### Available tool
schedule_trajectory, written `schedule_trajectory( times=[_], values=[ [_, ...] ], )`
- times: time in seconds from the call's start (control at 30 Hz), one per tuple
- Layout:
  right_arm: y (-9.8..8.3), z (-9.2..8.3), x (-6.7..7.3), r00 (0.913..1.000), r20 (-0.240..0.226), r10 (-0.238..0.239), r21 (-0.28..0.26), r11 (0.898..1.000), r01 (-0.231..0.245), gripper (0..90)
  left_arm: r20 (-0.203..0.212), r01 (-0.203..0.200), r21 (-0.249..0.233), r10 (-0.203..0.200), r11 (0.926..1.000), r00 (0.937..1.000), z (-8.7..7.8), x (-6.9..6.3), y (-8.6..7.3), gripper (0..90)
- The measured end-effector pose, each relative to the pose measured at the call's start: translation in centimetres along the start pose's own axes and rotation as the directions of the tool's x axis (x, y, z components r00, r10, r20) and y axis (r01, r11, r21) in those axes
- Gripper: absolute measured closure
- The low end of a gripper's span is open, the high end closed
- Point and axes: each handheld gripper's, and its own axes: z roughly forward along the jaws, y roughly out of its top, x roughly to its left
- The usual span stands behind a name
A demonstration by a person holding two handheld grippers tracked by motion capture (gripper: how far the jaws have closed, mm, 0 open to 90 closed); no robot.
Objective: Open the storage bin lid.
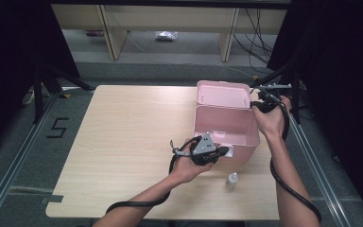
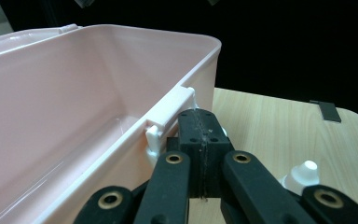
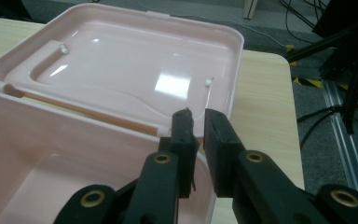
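A pink plastic box (image 1: 224,125) stands open on the table, its lid (image 1: 223,93) folded back behind it. My left gripper (image 1: 224,151) is at the box's front wall, jaws shut pad to pad. In the left gripper view the left gripper (image 2: 200,126) lies right beside the white latch clip (image 2: 170,112) on the box's rim (image 2: 74,93). My right gripper (image 1: 255,105) is at the box's back right corner. In the right gripper view the right gripper (image 3: 199,126) shows a narrow gap, over the corner by the hinge, with the lid (image 3: 135,60) beyond.
A small white bottle (image 1: 232,179) stands on the wooden table (image 1: 123,142) just in front of the box, also seen as the bottle (image 2: 303,175) beside my left jaws. Black stands flank the table; its right edge runs close to the box.
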Motion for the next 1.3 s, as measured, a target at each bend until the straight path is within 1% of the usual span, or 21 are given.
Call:
schedule_trajectory(
  times=[0.03,0.07,0.1,0.13,0.17,0.27,0.3,0.33,0.4,0.53,0.57,0.73,0.77,0.83,0.97,1.0,1.07,1.1,1.23,1.27,1.3],
  values=[
    [-0.1,-0.2,0.2,0.9996,-0.005,0.029,0.014,0.999,-0.029,82.1,0.003,0.011,-0.006,-0.011,0.9999,0.9999,0.1,-0.1,0.0,89.6],
    [-0.2,-0.2,0.1,0.9998,-0.015,0.010,0.003,1.000,-0.010,81.8,0.003,0.007,-0.003,-0.007,1.0000,1.0000,0.1,-0.1,0.0,89.6],
    [-0.3,-0.5,0.5,0.9984,-0.013,0.055,0.013,0.998,-0.055,81.5,0.003,0.002,0.000,-0.002,1.0000,1.0000,0.1,-0.1,0.0,89.6],
    [-0.4,-0.5,0.2,0.9999,-0.014,0.008,0.011,1.000,-0.008,81.5,0.000,-0.006,0.007,0.006,1.0000,1.0000,0.0,0.0,0.1,89.6],
    [-0.5,-0.7,0.3,0.9997,-0.014,0.021,0.007,1.000,-0.021,81.5,0.004,-0.006,0.002,0.006,1.0000,1.0000,0.1,0.0,0.1,89.6],
    [-0.6,-1.0,0.1,0.9997,-0.023,-0.011,0.005,1.000,0.011,81.5,0.000,-0.009,0.007,0.009,0.9999,1.0000,0.2,-0.1,0.1,89.6],
    [-0.7,-1.1,0.3,0.9997,-0.018,0.016,0.009,1.000,-0.016,81.5,0.001,-0.009,0.006,0.009,0.9999,1.0000,0.3,-0.2,0.2,89.6],
    [-0.7,-1.3,0.4,0.9996,-0.018,0.021,0.003,1.000,-0.021,81.5,0.001,-0.010,0.006,0.010,0.9999,1.0000,0.3,-0.2,0.2,89.6],
    [-0.8,-1.3,0.1,0.9995,-0.028,-0.014,-0.003,1.000,0.014,81.5,0.002,-0.010,0.007,0.010,0.9999,1.0000,0.3,-0.2,0.2,89.6],
    [-0.8,-1.7,0.3,0.9997,-0.015,-0.019,0.005,1.000,0.019,81.5,0.000,-0.010,0.009,0.010,0.9999,0.9999,0.4,-0.2,0.3,89.6],
    [-0.8,-1.8,0.2,0.9992,-0.024,-0.033,0.021,0.999,0.033,81.5,-0.003,-0.009,0.006,0.009,0.9999,1.0000,0.3,-0.2,0.3,89.6],
    [-1.0,-2.2,0.7,0.9990,-0.042,0.013,0.026,1.000,-0.012,81.2,0.015,-0.013,-0.008,0.014,0.9999,0.9998,0.1,-0.4,0.7,87.9],
    [-1.0,-2.3,0.4,0.9989,-0.045,-0.016,0.024,1.000,0.017,81.1,0.010,-0.019,0.000,0.019,0.9998,0.9998,0.0,-0.4,0.8,87.4],
    [-1.0,-2.5,0.4,0.9991,-0.043,-0.002,0.052,0.999,0.004,80.8,0.010,-0.017,-0.015,0.018,0.9997,0.9998,-0.2,-0.5,1.1,87.0],
    [-1.2,-2.7,0.5,0.9978,-0.066,0.009,0.072,0.997,-0.004,80.4,0.002,-0.013,-0.033,0.013,0.9994,0.9999,-0.9,-0.6,1.9,84.2],
    [-1.3,-2.8,0.5,0.9977,-0.067,-0.009,0.080,0.997,0.014,80.3,-0.003,-0.015,-0.035,0.014,0.9993,0.9999,-1.2,-0.5,2.0,83.1],
    [-1.4,-3.2,0.8,0.9980,-0.061,0.016,0.117,0.993,-0.009,79.3,-0.008,-0.011,-0.034,0.011,0.9994,0.9999,-1.9,-0.3,2.3,81.8],
    [-1.6,-3.2,0.7,0.9979,-0.065,-0.005,0.114,0.993,0.012,78.7,-0.013,-0.006,-0.035,0.005,0.9994,0.9999,-2.2,-0.2,2.4,81.0],
    [-2.0,-3.9,0.9,0.9967,-0.081,-0.008,0.145,0.989,0.020,78.2,-0.034,0.028,-0.045,-0.029,0.9986,0.9990,-3.9,0.2,2.8,77.5],
    [-2.0,-4.1,1.2,0.9963,-0.083,0.020,0.153,0.988,-0.007,77.8,-0.038,0.027,-0.047,-0.029,0.9985,0.9989,-4.3,0.3,2.8,76.8],
    [-2.3,-4.1,0.9,0.9959,-0.083,-0.036,0.148,0.988,0.048,77.8,-0.045,0.034,-0.049,-0.036,0.9982,0.9984,-4.7,0.3,2.8,75.6]
  ],
)
